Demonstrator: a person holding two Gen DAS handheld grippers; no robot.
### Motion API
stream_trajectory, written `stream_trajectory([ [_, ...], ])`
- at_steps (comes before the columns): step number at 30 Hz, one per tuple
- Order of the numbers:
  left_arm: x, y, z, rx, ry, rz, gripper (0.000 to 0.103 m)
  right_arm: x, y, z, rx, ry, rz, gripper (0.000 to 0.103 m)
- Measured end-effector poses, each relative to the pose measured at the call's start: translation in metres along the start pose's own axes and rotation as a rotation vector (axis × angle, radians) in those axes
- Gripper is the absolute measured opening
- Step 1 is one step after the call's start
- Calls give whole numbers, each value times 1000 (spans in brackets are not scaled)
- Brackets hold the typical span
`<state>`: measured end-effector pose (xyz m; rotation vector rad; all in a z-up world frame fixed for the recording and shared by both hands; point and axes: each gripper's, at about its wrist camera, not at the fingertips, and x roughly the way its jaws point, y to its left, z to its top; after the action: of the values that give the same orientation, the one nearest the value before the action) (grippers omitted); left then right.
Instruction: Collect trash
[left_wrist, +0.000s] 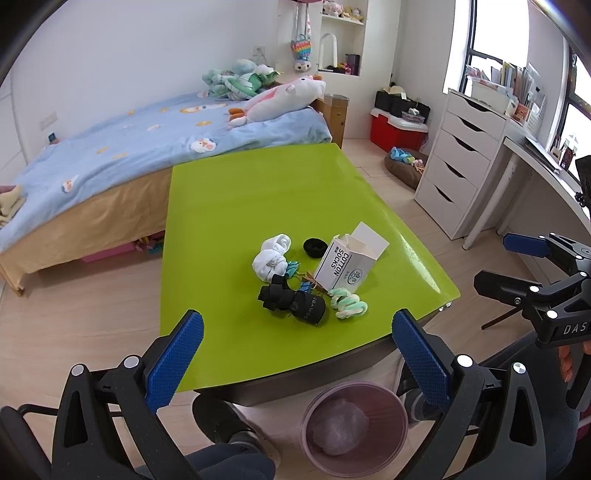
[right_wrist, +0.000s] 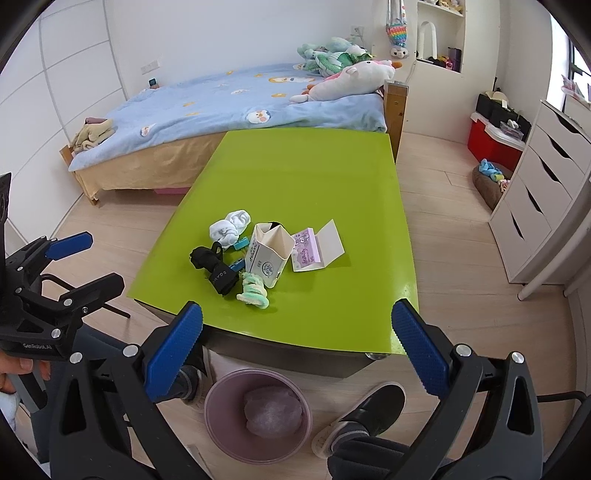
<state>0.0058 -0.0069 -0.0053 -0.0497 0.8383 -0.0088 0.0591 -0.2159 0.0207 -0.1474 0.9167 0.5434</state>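
Beside a blue-quilted bed (right_wrist: 229, 107), the glossy lime-green table (right_wrist: 295, 173) carries a small heap toward its near edge. Below that edge a round pink plastic bin (right_wrist: 221, 439) holds a crumpled translucent wad (right_wrist: 271, 411). Largest in the heap is an open white carton (left_wrist: 341, 267) printed COTTON SOCKS, then a flattened lilac card packet (right_wrist: 314, 249), soft white socks (left_wrist: 271, 258), black ribbed socks (left_wrist: 291, 304) and a fuzzy mint twist (left_wrist: 349, 304). The left gripper (left_wrist: 297, 360) and right gripper (right_wrist: 297, 349) hang over the near edge, rubbery blue pads spread wide, holding nothing.

The box (left_wrist: 341, 266) reads "COTTON SOCKS" (black pouch (left_wrist: 309, 309): "SOMYOS").
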Motion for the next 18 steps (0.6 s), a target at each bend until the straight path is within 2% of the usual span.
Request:
stream_trajectory([
  [18,0,-9,2,12,1,-18,98,-6,-4,-5,17,-4,2,100],
])
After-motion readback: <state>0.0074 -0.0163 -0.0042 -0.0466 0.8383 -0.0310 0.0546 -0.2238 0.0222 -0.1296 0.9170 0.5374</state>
